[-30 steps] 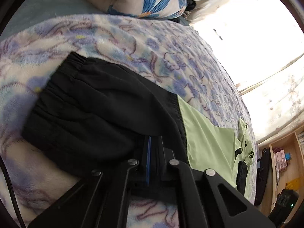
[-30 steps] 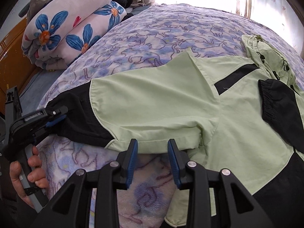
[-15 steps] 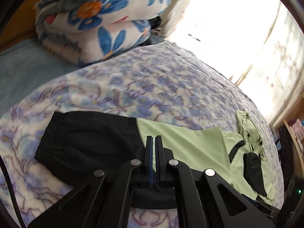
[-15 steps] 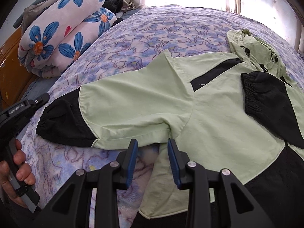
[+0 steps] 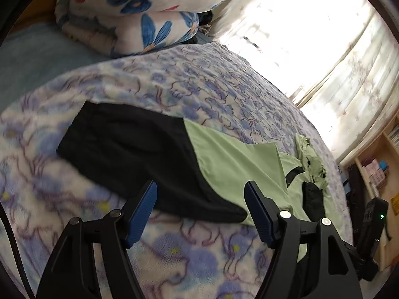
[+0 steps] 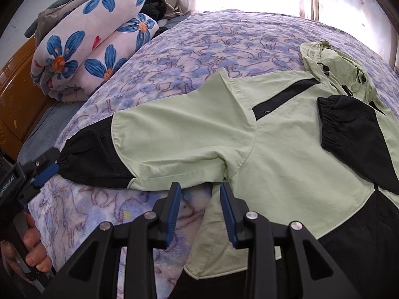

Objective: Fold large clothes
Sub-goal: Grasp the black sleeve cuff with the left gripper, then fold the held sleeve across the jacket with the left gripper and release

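Now the pale-green-and-black nylon jacket (image 6: 286, 149) lies spread near the bed's (image 5: 199, 84) front edge. The left tool (image 5: 200, 199), jaws just opening wide, hangs empty above the black cuff (image 5: 119, 147); the right tool (image 6: 200, 199) hovers narrow and empty. The sleeve should probably be regripped squarely at its cuff and folded flat across the body.

A jacket (image 6: 286, 149) lies flat on the blanket (image 6: 212, 39), one sleeve (image 6: 139, 147) stretched out left, the other sleeve (image 6: 354, 134) folded across its body, its hood (image 6: 334, 62) at the far end, and a folded quilt (image 6: 92, 39) behind to the left.

Window (image 5: 294, 25) glare blown out (fisheye edges dark); left view blurred.
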`<move>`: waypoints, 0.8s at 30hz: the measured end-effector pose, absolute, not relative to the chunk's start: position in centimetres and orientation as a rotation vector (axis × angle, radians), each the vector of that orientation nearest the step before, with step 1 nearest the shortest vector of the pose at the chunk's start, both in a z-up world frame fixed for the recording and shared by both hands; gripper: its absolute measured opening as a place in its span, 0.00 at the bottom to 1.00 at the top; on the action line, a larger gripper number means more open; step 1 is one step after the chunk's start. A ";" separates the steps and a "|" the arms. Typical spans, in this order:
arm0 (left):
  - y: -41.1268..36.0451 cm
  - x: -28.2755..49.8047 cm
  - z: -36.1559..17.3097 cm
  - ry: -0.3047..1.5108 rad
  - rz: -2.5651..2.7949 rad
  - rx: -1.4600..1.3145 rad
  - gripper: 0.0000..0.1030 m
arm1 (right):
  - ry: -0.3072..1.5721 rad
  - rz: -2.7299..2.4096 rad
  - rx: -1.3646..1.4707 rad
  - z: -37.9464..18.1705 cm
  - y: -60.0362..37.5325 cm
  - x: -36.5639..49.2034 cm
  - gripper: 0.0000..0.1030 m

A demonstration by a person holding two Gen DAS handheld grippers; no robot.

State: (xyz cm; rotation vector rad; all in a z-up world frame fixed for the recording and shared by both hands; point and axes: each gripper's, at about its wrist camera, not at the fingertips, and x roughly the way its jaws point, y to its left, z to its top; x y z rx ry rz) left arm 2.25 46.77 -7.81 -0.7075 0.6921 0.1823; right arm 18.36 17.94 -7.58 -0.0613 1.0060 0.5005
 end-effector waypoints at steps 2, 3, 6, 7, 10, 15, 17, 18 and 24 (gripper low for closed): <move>47.9 0.8 -9.1 0.673 0.157 -0.785 0.69 | 0.991 0.515 -0.072 -7.5 18.1 18.0 0.32; 48.6 0.1 -9.9 0.666 0.160 -0.826 0.69 | 0.987 0.522 -0.078 -7.5 18.2 17.8 0.32; 50.4 -0.8 -11.9 0.667 0.242 -0.878 0.69 | 0.992 0.535 -0.088 -7.8 18.3 17.6 0.32; 50.9 -0.9 -12.4 0.670 0.259 -0.896 0.69 | 0.995 0.539 -0.090 -8.0 18.2 17.6 0.32; 52.4 -0.5 -14.0 0.654 0.276 -0.977 0.69 | 1.000 0.542 -0.085 -8.5 17.9 17.6 0.32; 53.0 2.7 -14.2 0.675 0.355 -0.923 0.45 | 1.014 0.532 -0.057 -9.3 16.5 18.1 0.32; 53.0 4.3 -14.4 0.705 0.382 -0.902 0.12 | 1.021 0.524 -0.030 -9.5 15.4 18.4 0.32; 53.1 4.9 -14.6 0.726 0.398 -0.899 0.08 | 1.022 0.520 -0.019 -9.5 14.9 18.6 0.32; 47.2 8.8 -8.9 0.698 0.435 -0.665 0.02 | 0.995 0.501 0.061 -9.0 10.1 18.6 0.32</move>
